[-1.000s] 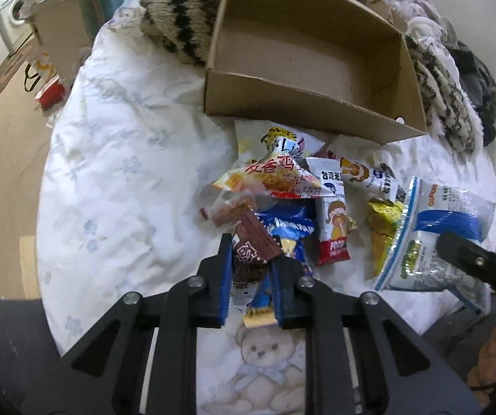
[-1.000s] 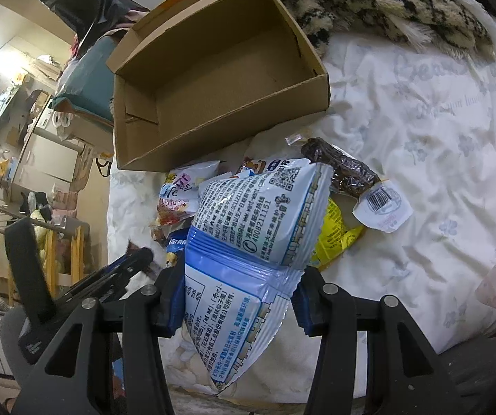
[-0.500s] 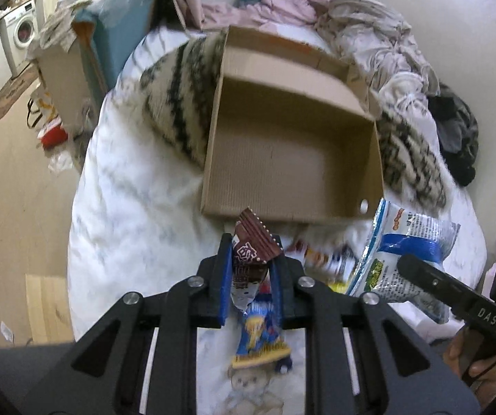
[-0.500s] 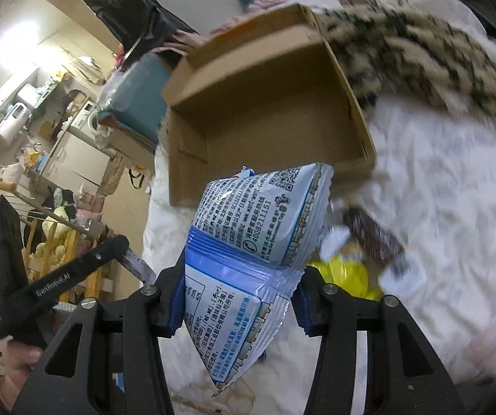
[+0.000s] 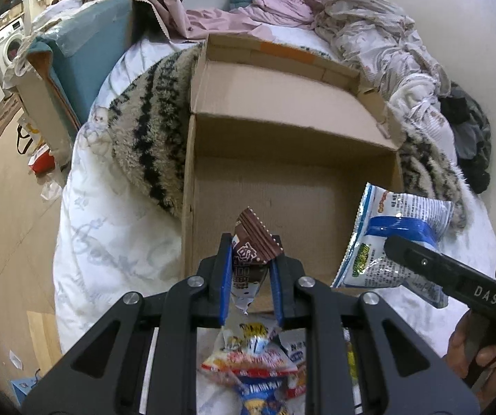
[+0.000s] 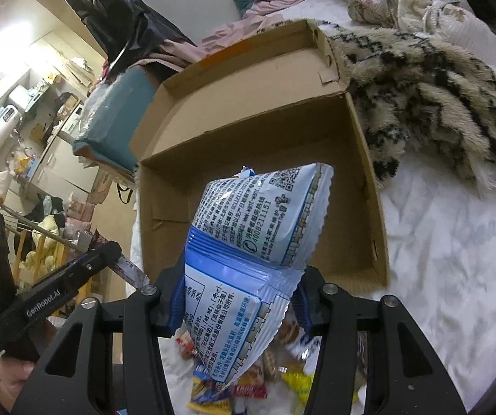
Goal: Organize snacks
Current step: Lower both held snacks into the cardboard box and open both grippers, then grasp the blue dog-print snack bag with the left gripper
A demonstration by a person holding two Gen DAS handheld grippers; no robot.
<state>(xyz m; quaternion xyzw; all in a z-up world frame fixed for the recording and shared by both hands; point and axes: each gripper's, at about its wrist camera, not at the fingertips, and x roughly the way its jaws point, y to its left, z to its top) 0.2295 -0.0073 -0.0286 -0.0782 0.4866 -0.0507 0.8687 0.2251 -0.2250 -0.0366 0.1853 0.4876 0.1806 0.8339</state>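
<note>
Bedroom; white quilt (image 5: 116,228) over a bed, crumpled clothes (image 5: 369,24) heaped at the far end against the wall, a striped fleece (image 5: 144,128) under the far half of a box. Box (image 5: 293,186): open brown cardboard, low walls, floor bare, far flap folded up; its near wall sits just beyond the snack pile. Pile (image 5: 258,370): mixed packets on the quilt at the near edge, directly below both tools. Left gripper (image 5: 250,278): clamped tight on a brown wrapper (image 5: 253,242), held upright over the box's near wall, wrapper top poking above the fingertips. Right gripper (image 6: 239,299): closed on a blue-white bag (image 6: 248,249) at its folded middle, bag bulging up and down past the blue pads (image 6: 177,297), hanging over the near wall toward the box's right side. Seen from the left wrist, the bag is right of the wrapper, clear of it, with open box floor between and beyond them. Quilt left and right of the box lies bare. A hand (image 5: 469,352) grips the right tool's handle at the near right.
</note>
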